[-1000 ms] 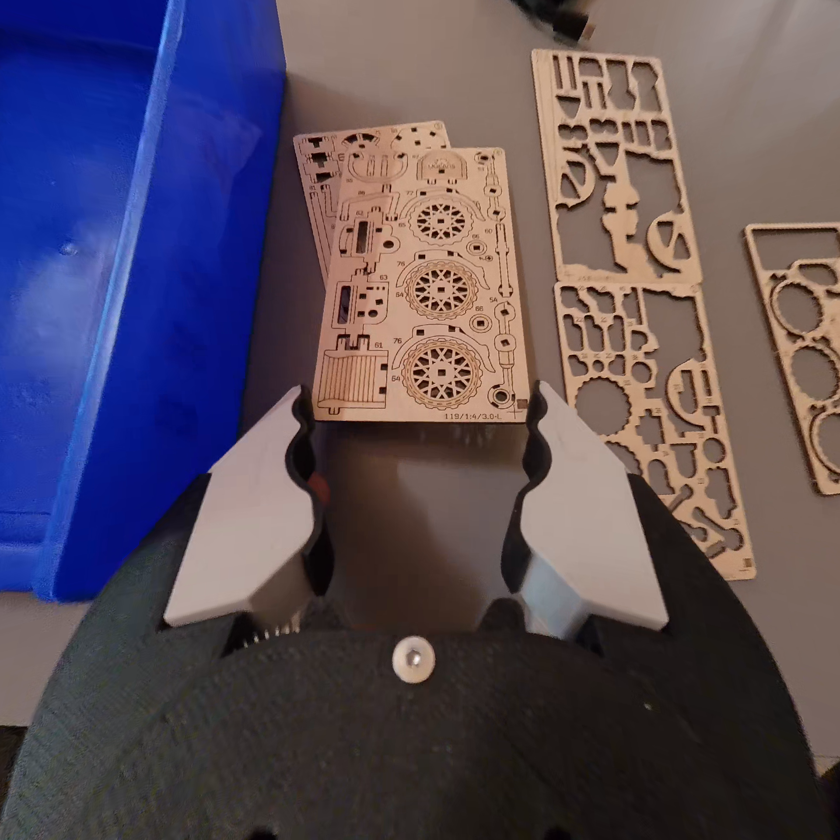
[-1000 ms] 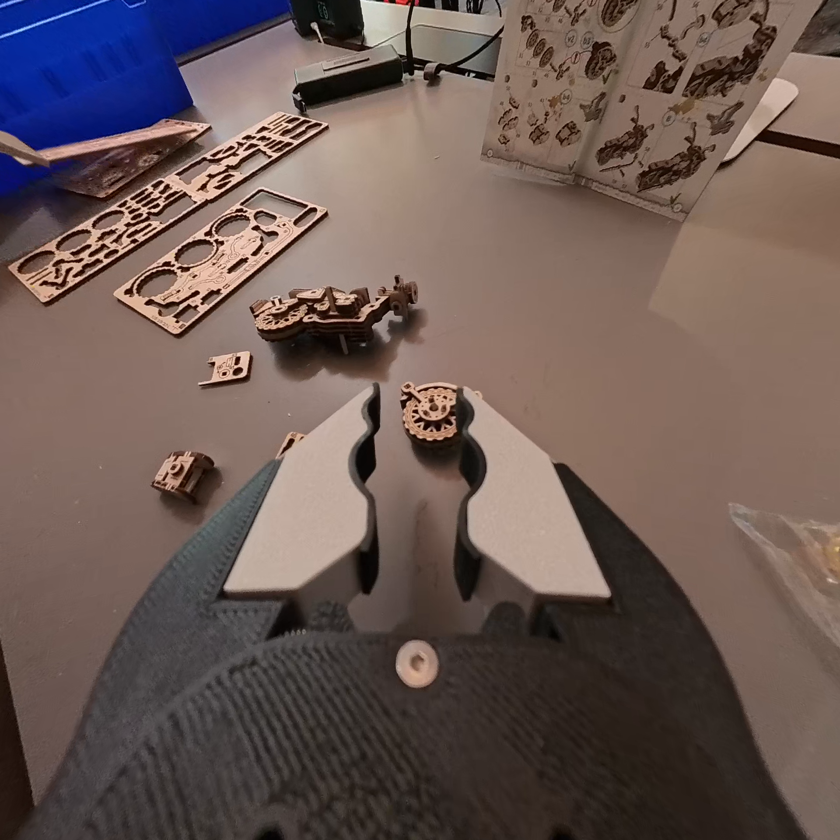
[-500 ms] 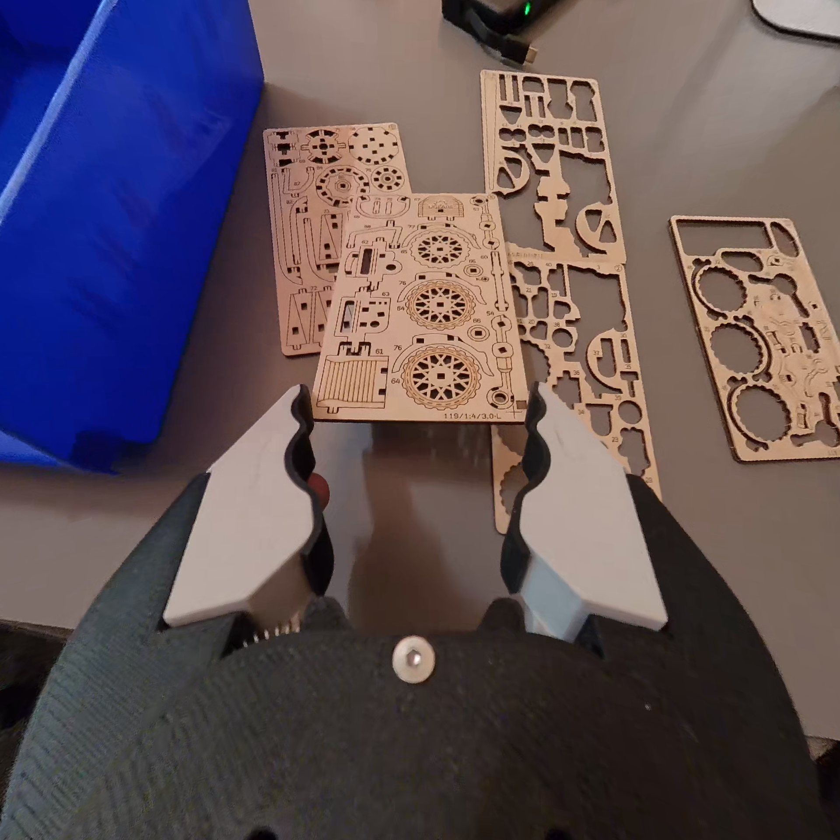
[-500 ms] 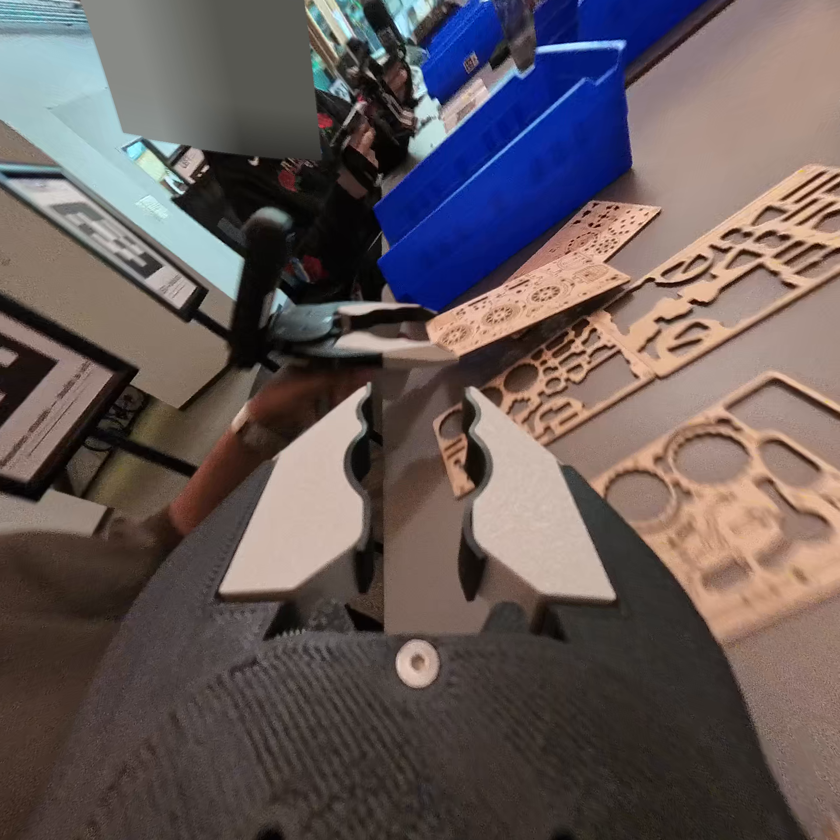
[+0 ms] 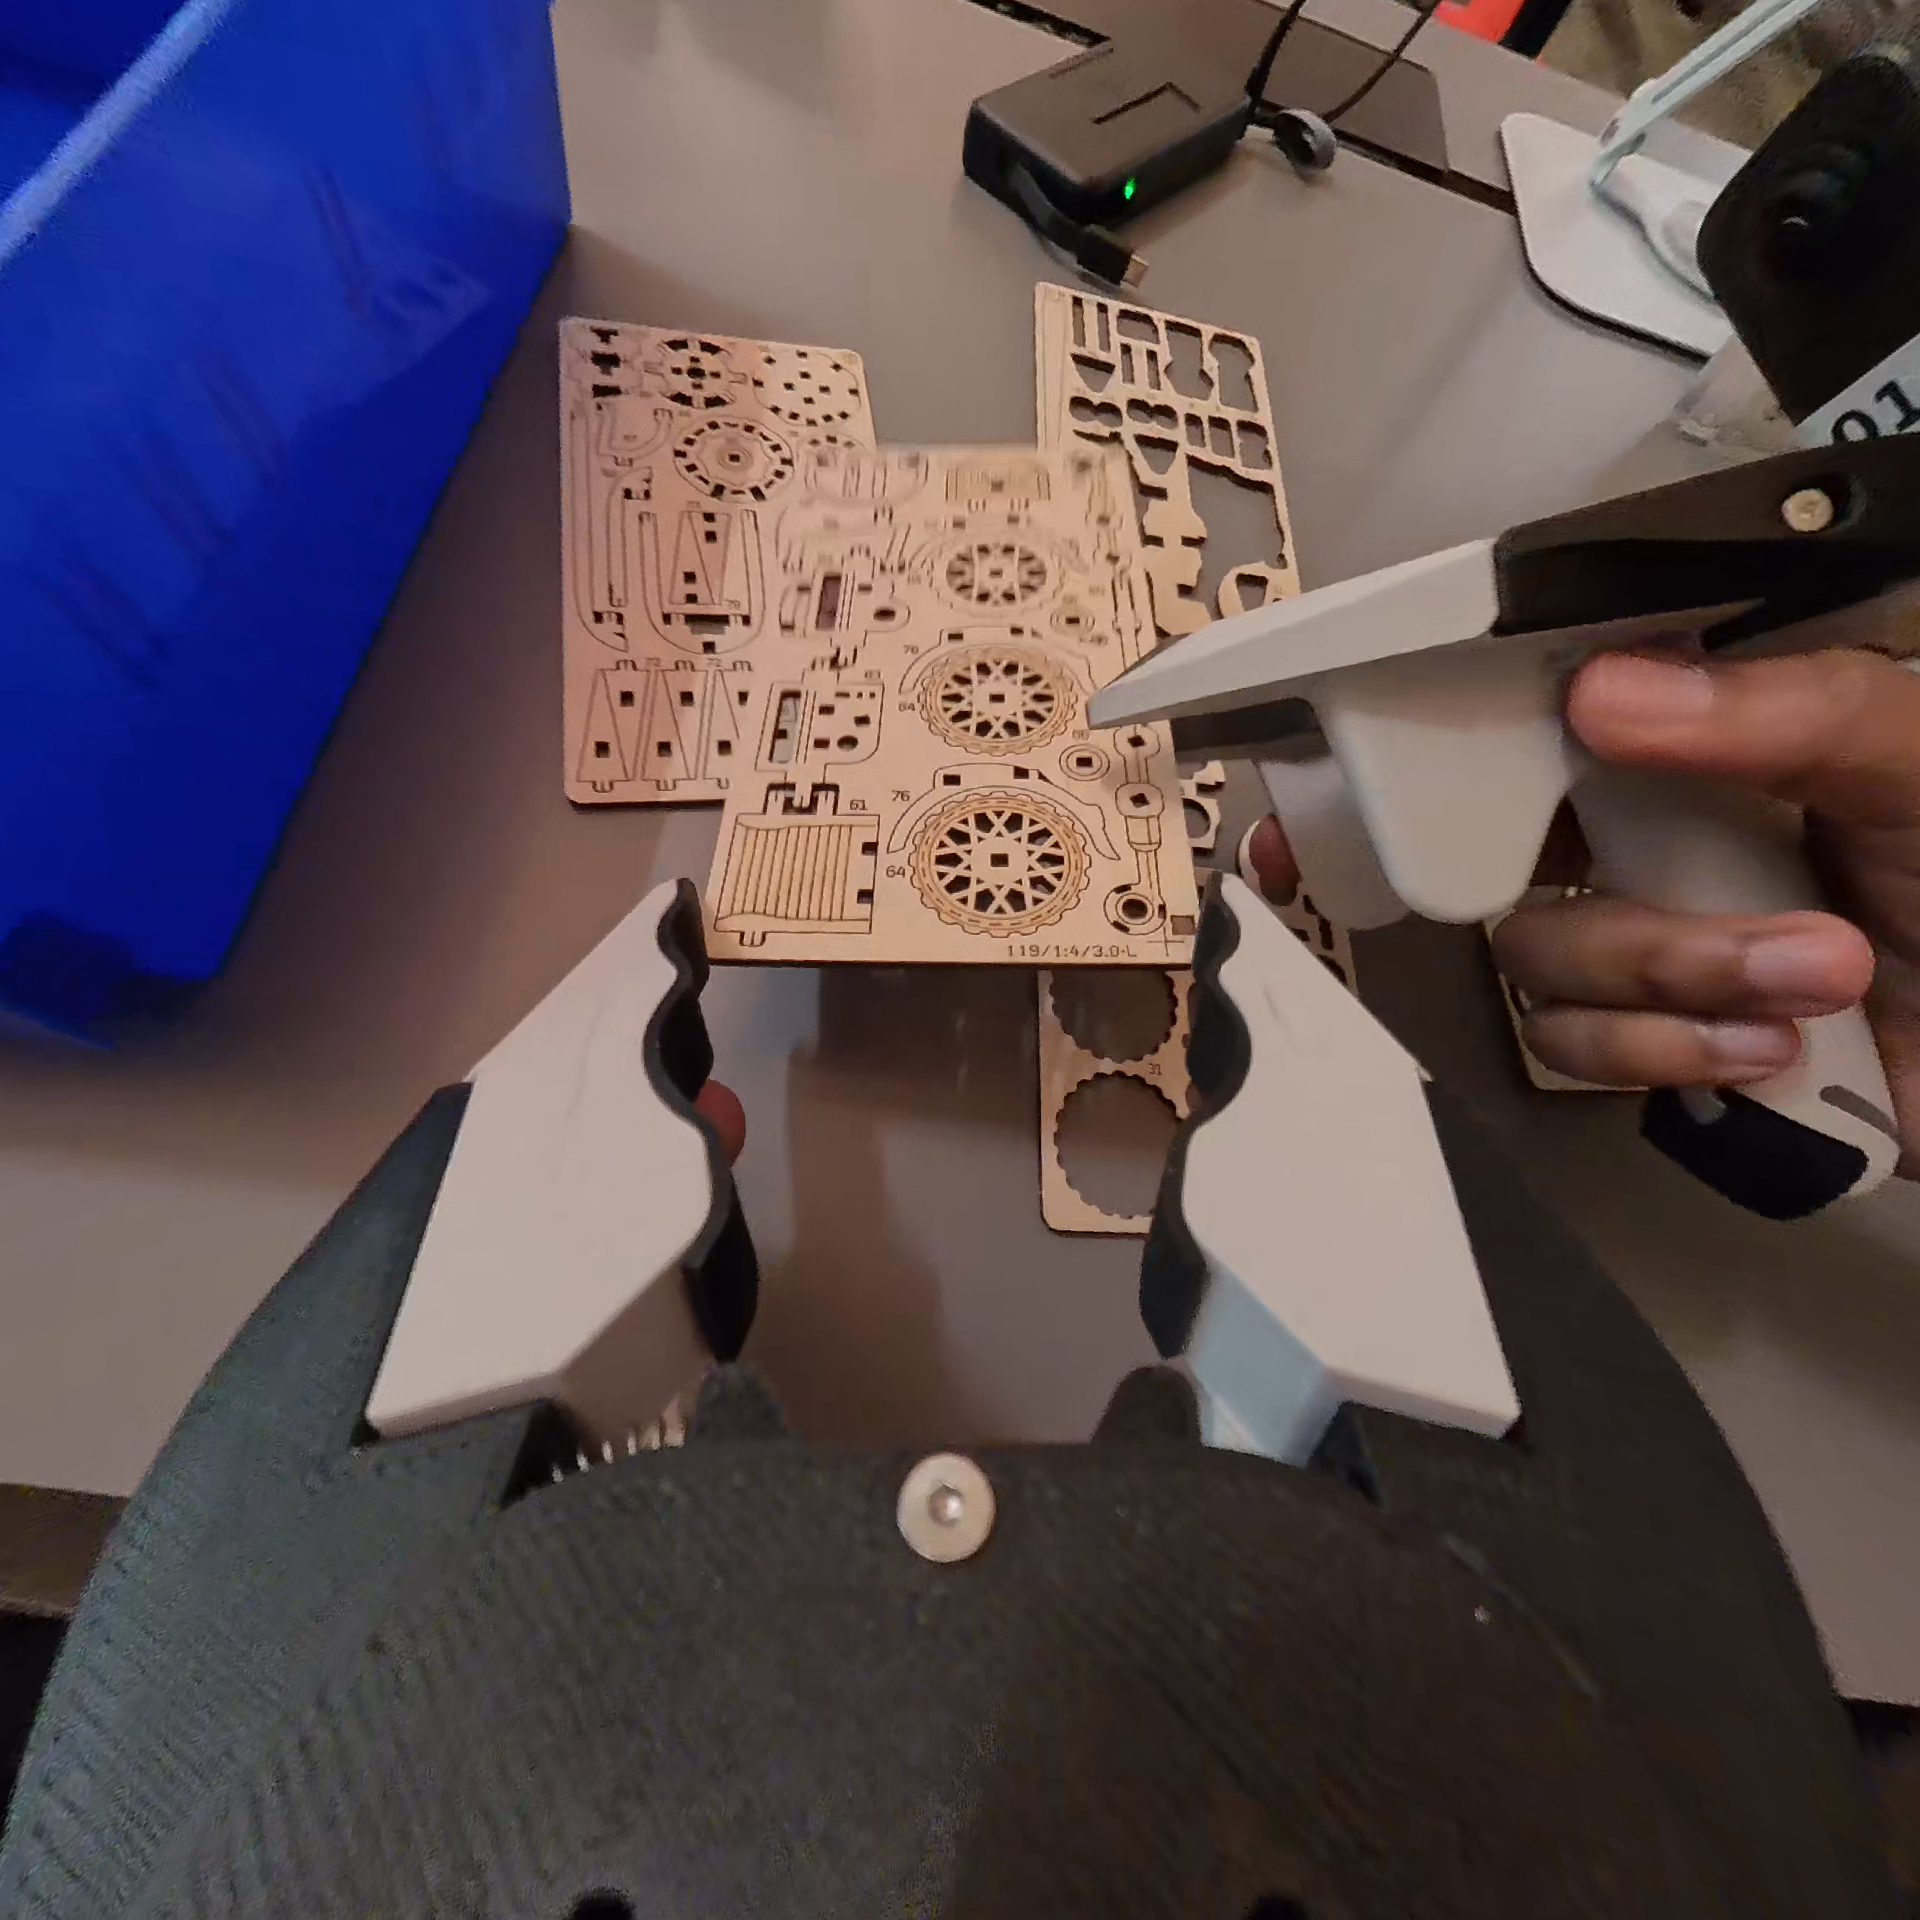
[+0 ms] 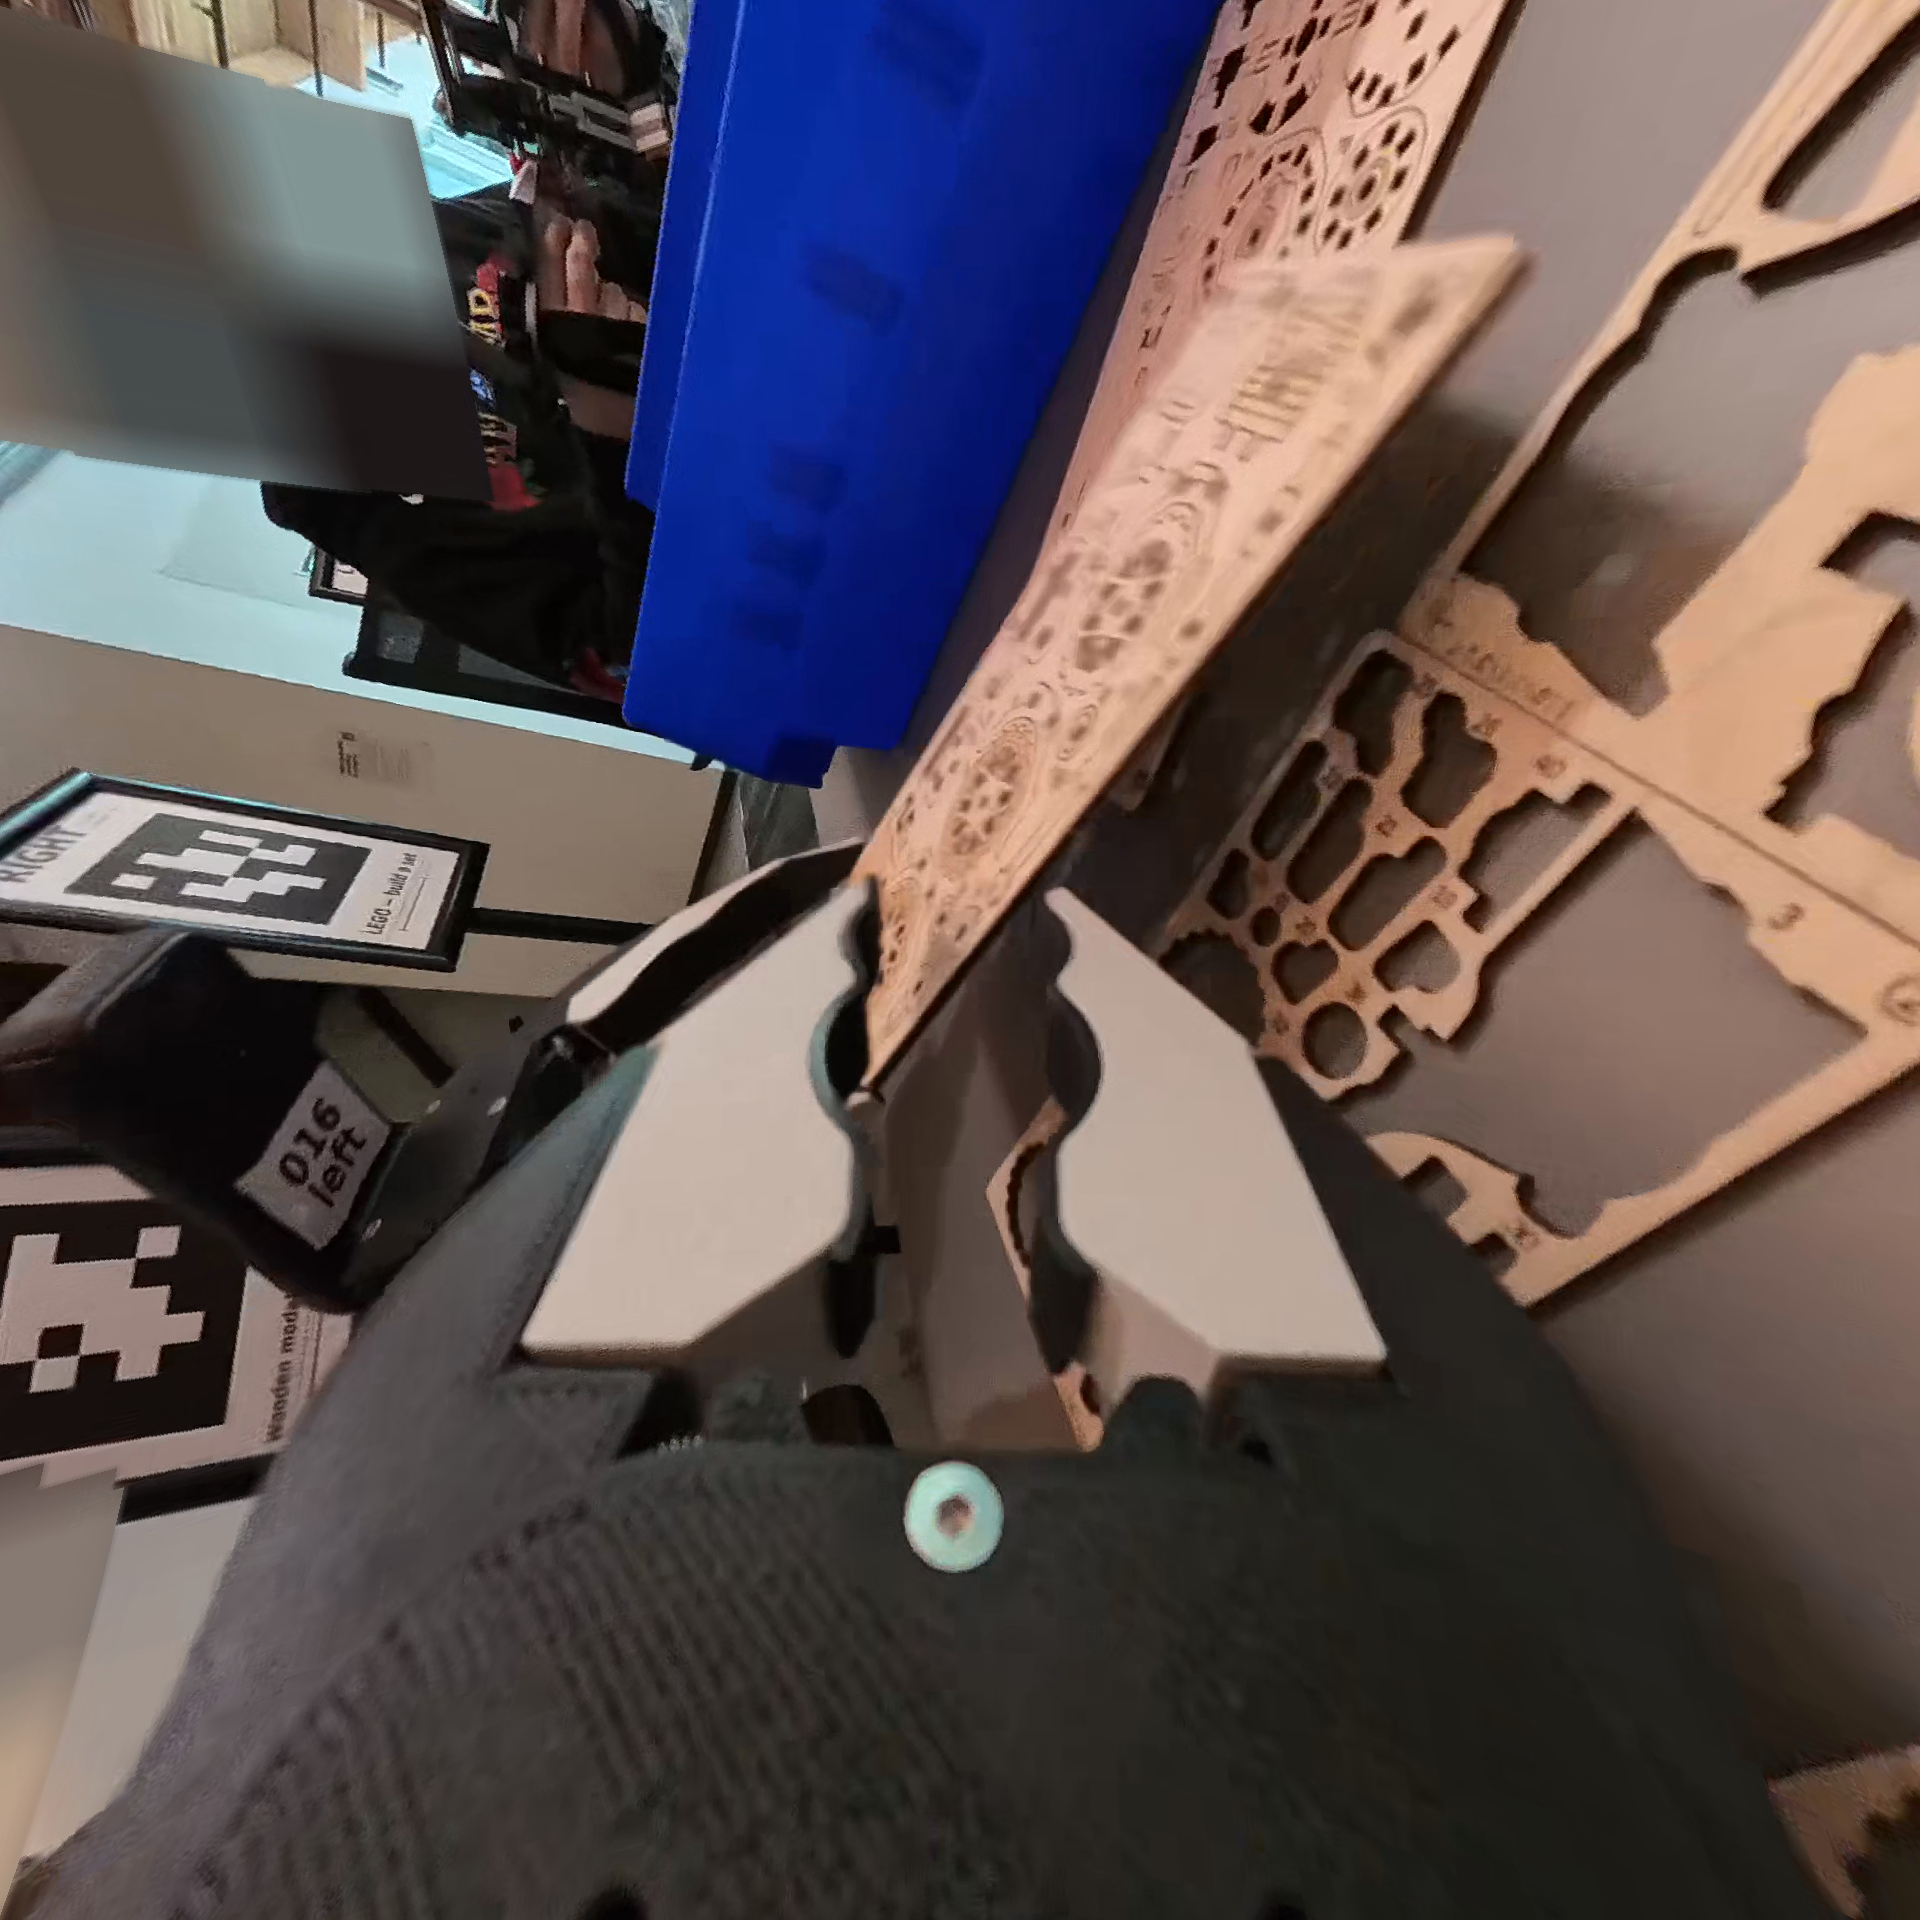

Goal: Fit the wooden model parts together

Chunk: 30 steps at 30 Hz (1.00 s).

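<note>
Left tongs [image 5: 951,925] clamp wheel sheet [image 5: 966,748] edges; right tongs [image 6: 961,945] slightly parted alongside.

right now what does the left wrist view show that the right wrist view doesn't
Only the left wrist view: a black power adapter with a green light, and the hand holding the right tongs. Only the right wrist view: framed marker boards beyond the table edge. Both: the blue bin, the wheel sheet and the emptied frames.
</note>
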Tool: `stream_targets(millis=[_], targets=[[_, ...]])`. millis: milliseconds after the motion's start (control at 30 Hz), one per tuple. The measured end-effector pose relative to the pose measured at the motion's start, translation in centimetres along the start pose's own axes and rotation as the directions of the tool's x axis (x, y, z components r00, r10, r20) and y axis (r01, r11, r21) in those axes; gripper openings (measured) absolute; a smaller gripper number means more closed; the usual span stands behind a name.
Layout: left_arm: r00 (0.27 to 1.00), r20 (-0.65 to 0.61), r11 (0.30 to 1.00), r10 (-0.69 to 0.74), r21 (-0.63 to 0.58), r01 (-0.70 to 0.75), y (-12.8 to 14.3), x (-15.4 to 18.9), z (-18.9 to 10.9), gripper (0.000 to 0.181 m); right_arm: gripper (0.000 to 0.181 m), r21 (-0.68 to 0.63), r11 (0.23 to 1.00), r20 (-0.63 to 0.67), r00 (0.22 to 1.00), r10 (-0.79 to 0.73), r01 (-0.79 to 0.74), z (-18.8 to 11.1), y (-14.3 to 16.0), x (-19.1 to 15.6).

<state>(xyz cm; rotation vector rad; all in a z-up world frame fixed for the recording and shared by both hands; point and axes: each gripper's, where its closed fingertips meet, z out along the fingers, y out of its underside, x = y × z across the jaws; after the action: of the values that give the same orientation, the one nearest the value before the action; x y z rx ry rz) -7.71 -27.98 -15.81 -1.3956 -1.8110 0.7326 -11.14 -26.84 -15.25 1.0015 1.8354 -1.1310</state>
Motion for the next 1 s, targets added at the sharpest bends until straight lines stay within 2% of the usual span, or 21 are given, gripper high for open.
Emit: stream_targets(millis=[33,133,233,367,500,567,733,767,867,1000], targets=[[1.000,0.010,1.000,0.016,0.010,-0.016,-0.2,0.0,-0.2,0.095,0.012,0.006,1.000,0.011,1.000,-0.010,0.010,-0.1,-0.2,-0.1],[0.998,-0.011,0.996,0.060,0.066,-0.059,-1.0,1.1,-1.1,0.095,0.008,0.031,1.000,0.105,0.994,-0.007,0.003,-1.4,-0.7,-1.1],[0.991,-0.113,0.993,0.078,0.096,-0.067,-1.4,3.8,-1.7,0.095,0.004,0.085,0.996,0.166,0.985,-0.048,0.035,-4.5,-1.3,-2.2],[0.941,-0.327,0.986,0.083,0.165,-0.029,-2.8,9.2,-3.7,0.098,0.000,0.161,0.977,0.199,0.965,-0.171,0.140,-10.9,-1.0,-3.7],[0.853,-0.514,0.979,0.089,0.201,0.019,-3.8,14.2,-5.6,0.100,0.001,0.205,0.953,0.219,0.939,-0.265,0.221,-18.6,1.5,-4.5],[0.777,-0.627,0.984,0.051,0.163,0.066,-3.6,17.3,-6.1,0.100,0.000,0.229,0.943,0.228,0.929,-0.291,0.239,-22.4,3.5,-4.7],[0.480,-0.870,0.989,-0.115,-0.055,0.137,-1.5,26.5,-5.9,0.090,0.000,0.303,0.925,0.199,0.934,-0.297,0.230,-29.4,9.5,-3.4],[0.415,-0.898,0.986,-0.148,-0.101,0.134,-1.1,28.3,-5.8,0.087,0.000,0.320,0.924,0.204,0.937,-0.283,0.210,-30.4,10.7,-2.9],[0.220,-0.950,0.975,-0.221,-0.211,0.066,0.5,33.6,-5.6,0.062,0.000,0.366,0.920,0.244,0.940,-0.239,0.139,-33.0,13.5,-1.5],[0.074,-0.959,0.961,-0.274,-0.276,-0.026,2.2,38.8,-5.0,0.041,0.001,0.354,0.930,0.234,0.953,-0.191,0.099,-34.9,16.2,0.5]])
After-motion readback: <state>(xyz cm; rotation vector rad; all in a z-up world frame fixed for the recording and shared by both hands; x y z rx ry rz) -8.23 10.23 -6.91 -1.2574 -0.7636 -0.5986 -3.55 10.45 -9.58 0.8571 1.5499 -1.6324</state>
